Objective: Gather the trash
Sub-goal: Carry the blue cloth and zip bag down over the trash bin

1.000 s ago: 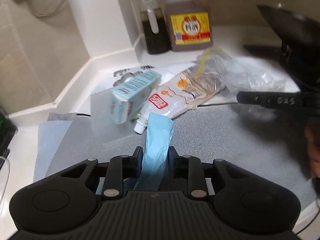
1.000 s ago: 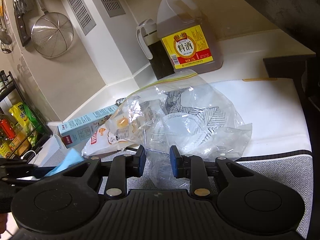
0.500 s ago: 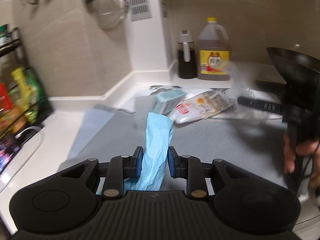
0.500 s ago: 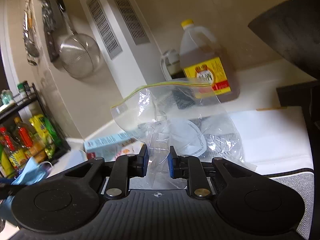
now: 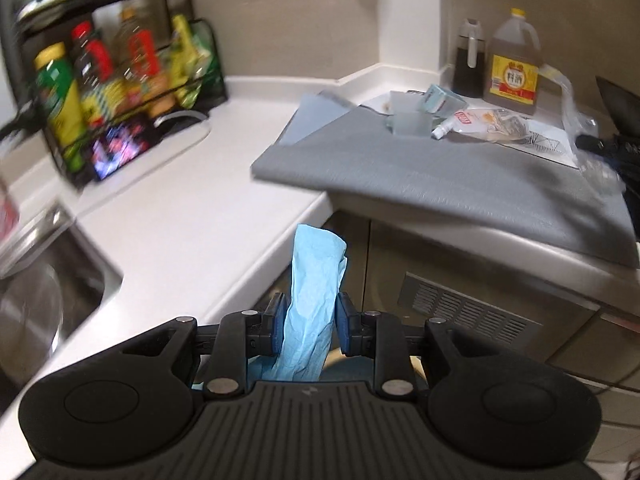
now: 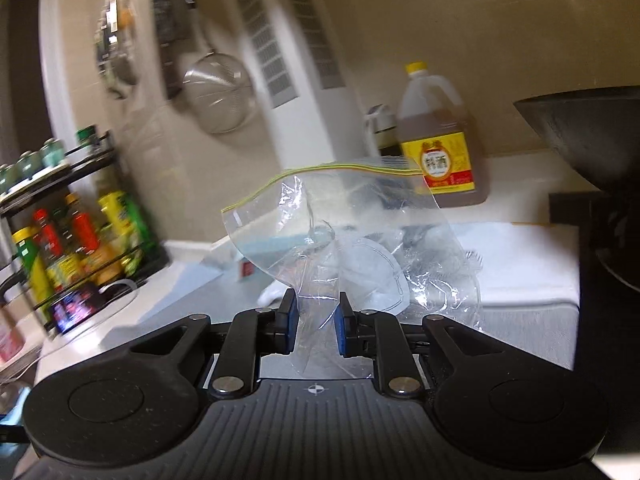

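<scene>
My left gripper [image 5: 308,318] is shut on a crumpled light blue glove [image 5: 314,280] and holds it off the counter's front edge, above the cabinet fronts. My right gripper [image 6: 316,326] is shut on a clear zip bag [image 6: 340,240] and holds it up above the grey mat. On the grey mat [image 5: 440,176] lie a light blue carton [image 5: 442,100], a white sauce pouch [image 5: 480,122] and a frosted plastic piece [image 5: 408,120].
A large brown jug [image 5: 514,64] and a dark bottle [image 5: 468,64] stand at the back wall. A black pan [image 6: 592,140] is at the right. A rack of bottles [image 5: 100,88] and a sink [image 5: 36,292] are at the left. A strainer [image 6: 218,94] hangs on the wall.
My left gripper has pulled back and left off the mat with the glove, past the counter edge. My right gripper has lifted the zip bag higher off the mat.
</scene>
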{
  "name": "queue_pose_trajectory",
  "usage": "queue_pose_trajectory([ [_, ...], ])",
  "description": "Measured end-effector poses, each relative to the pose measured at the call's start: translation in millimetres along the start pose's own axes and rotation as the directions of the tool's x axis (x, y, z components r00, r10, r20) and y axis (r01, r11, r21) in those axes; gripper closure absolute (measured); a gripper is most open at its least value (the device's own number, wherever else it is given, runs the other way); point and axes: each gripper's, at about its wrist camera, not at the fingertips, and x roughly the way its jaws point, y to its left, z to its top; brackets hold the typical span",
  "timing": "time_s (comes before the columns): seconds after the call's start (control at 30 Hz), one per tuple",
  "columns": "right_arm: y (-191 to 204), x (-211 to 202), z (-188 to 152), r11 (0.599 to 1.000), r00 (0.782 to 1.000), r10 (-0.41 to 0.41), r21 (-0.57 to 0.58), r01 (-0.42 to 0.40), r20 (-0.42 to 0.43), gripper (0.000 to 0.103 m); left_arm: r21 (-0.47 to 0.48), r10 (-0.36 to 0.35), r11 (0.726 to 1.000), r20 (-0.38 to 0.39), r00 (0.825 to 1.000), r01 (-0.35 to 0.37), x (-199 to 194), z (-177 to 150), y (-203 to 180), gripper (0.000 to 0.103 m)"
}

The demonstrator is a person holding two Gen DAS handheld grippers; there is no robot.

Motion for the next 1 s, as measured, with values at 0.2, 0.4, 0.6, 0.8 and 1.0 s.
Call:
queue_pose_trajectory([
  [0.2,35,-58,-25,0.997,0.995,0.074,0.018,-0.073,-0.064,0.083,-0.04,0.002,0.999,-0.034,0.999,-0.003,-23,-41,10,0.074],
  [0.4,76,-96,-44,0.987,0.985,0.12,-0.091,-0.132,-0.121,0.083,-0.095,-0.024,0.995,-0.058,0.998,0.018,-33,-72,17,0.074],
  [0.6,106,-105,-64,0.975,0.966,0.144,-0.135,-0.175,-0.214,0.083,-0.124,-0.006,0.992,-0.065,0.998,-0.002,-39,-93,22,0.074],
  [0.8,133,-108,-90,0.964,0.94,0.154,-0.165,-0.211,-0.303,0.083,-0.134,-0.015,0.991,-0.076,0.997,0.005,-43,-104,21,0.074],
  [1.0,140,-111,-99,0.958,0.93,0.137,-0.193,-0.212,-0.34,0.083,-0.126,-0.032,0.992,-0.092,0.995,0.02,-40,-108,13,0.074],
])
